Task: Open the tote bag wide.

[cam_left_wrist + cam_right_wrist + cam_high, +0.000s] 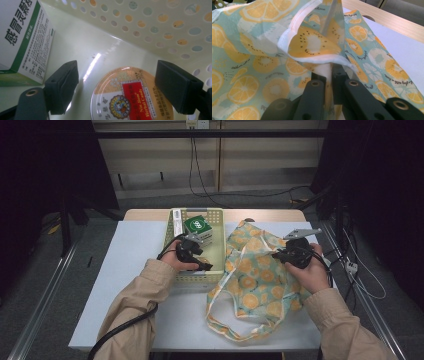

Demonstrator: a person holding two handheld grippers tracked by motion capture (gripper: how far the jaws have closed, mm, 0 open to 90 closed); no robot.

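**Basket, tin and fruit-print bag**

While the pale yellow basket [218,270] sits on the white worktop [125,270], it holds a green-and-white box [199,226] at its far end and a round candy tin [131,97] on its floor, close to the perforated side wall. Just right of the basket lies the fruit-print cloth bag [255,285], its handles trailing toward the near edge of the worktop.

The left tool [116,87] reaches down into the basket with its jaws wide apart, one on each side of the tin. Neither pad presses on the tin, and the box stands off to one side of the jaws.

The right tool [329,75] is closed tight on the white-hemmed rim of the bag, lifting that edge so the mouth gapes.
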